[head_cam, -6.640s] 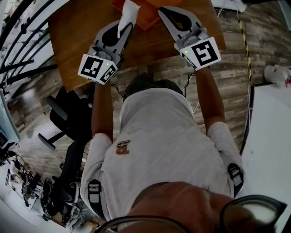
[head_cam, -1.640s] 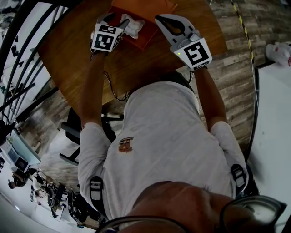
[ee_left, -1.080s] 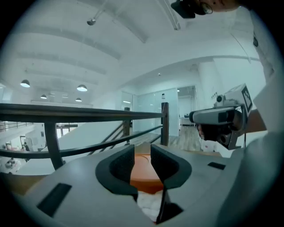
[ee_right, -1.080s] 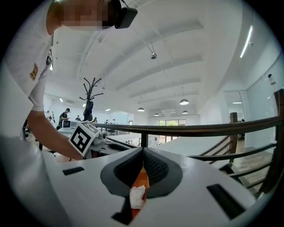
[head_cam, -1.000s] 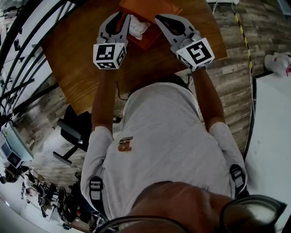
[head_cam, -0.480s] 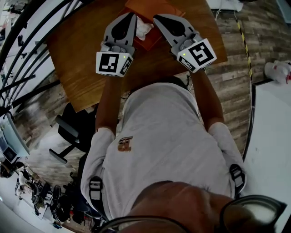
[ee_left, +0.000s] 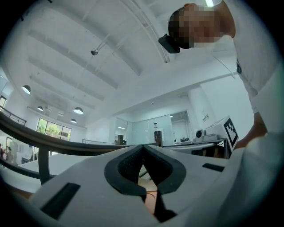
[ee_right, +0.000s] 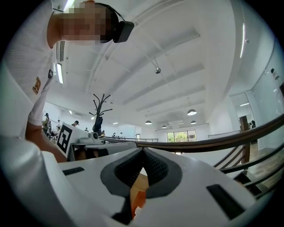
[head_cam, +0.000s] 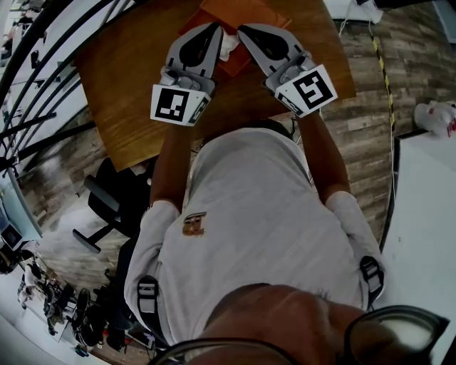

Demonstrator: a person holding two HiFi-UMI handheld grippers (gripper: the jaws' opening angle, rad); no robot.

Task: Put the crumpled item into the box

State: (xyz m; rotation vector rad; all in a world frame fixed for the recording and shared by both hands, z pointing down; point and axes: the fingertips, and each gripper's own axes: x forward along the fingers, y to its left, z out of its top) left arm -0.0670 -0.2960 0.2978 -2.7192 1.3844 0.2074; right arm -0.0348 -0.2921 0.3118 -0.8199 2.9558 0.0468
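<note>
Crumpled item [head_cam: 229,44]: white and scrunched, lying inside the box [head_cam: 249,10], close to its near edge.
Box: orange, flat and open on top, sitting on the brown wooden surface [head_cam: 121,78], at the far side.
Left hand-held gripper [head_cam: 212,27]: pressed together with nothing in between. Up over the near edge of the box, just beside the crumpled item, not touching it as far as can be seen.
Right hand-held gripper [head_cam: 242,30]: pressed together too, and empty. Tip close to the left one, with only a sliver of orange box showing under its jaws.
Done: looks finished, with the item in the box and no pinching anywhere.
Left to do: most likely nothing but pulling both hands away. Maybe a little poke if a bit hangs over the edge, but hard to tell from here.
Long way of the item: seems to run from near to far, away from the person, and a bit longer than wide.
Pointing: no real front or tip — just a lump. Mostly hidden between the two grippers, so only a guess.
</note>
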